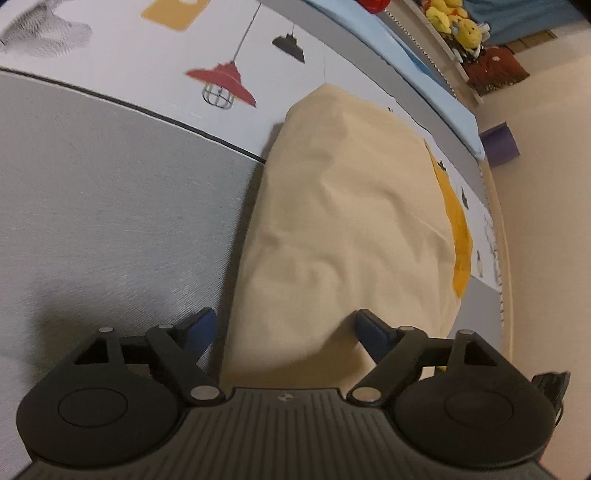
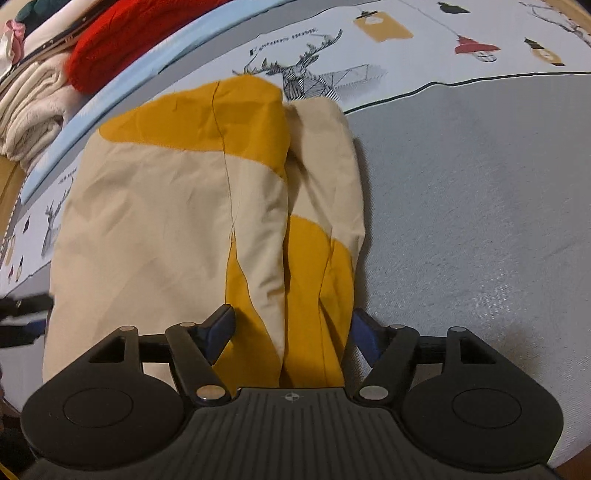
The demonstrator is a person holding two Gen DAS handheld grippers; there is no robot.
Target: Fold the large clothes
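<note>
A cream and mustard-yellow garment (image 2: 155, 206) lies folded into a long bundle on the bed. In the left wrist view its plain cream side (image 1: 351, 206) shows, with a strip of yellow along its right edge. My left gripper (image 1: 284, 330) hovers over the near end of the bundle, its blue-padded fingers (image 1: 201, 328) spread wide and clear of the cloth. My right gripper (image 2: 291, 328) stands open above the other end, where a narrow folded part (image 2: 314, 280) lies between the jaws without being pinched.
The bedcover is grey (image 2: 480, 221) with a white band printed with lamps (image 1: 221, 83) and deer (image 2: 306, 77). A pile of folded clothes with a red item (image 2: 122, 48) sits behind the bed. Yellow plush toys (image 1: 454, 18) line a shelf; a purple object (image 1: 498, 144) stands on the floor.
</note>
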